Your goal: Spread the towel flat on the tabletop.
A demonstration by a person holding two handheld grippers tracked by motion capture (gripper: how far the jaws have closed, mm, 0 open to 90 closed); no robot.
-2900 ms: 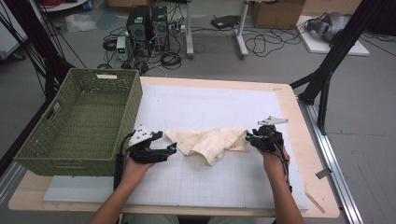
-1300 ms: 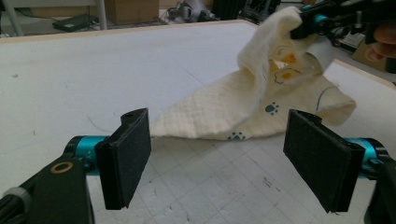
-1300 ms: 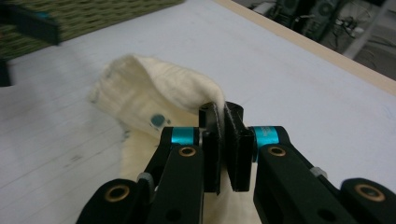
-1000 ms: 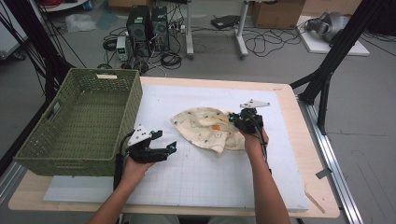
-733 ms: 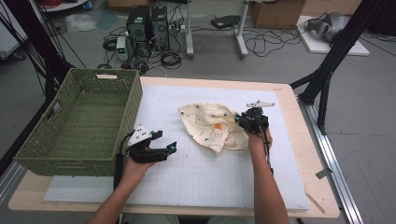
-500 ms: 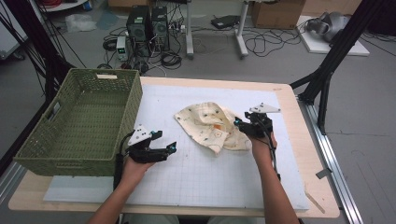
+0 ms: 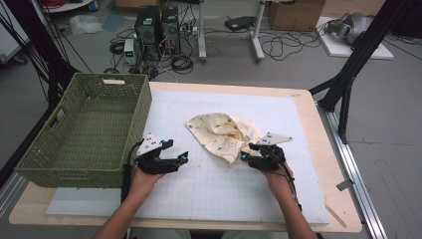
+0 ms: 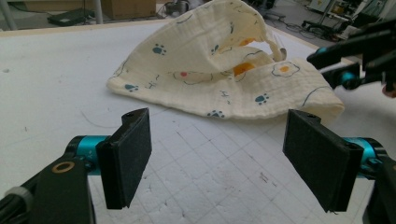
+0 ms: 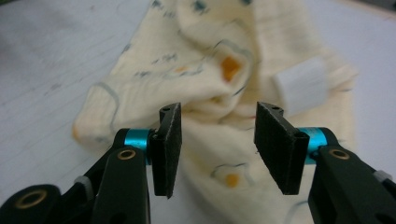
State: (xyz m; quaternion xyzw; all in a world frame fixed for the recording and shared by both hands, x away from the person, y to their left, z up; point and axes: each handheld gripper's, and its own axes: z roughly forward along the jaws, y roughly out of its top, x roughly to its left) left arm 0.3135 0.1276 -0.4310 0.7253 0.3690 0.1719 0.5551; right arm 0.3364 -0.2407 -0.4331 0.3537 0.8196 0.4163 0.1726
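Resting low on the mat, the left gripper (image 7: pixel 174 160) was held wide open; the right gripper (image 7: pixel 247 153) was parted at the cloth (image 7: pixel 221 133).

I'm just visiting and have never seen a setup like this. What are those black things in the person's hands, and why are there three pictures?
A person holds a hand-operated claw in each hand: the left claw and the right claw. One picture comes from a camera above the table; the other two come from cameras riding on each claw, looking along its black jaws. On the table lie a cream printed cloth and a green basket. Both claws are open and hold nothing; the right one is at the cloth's edge.
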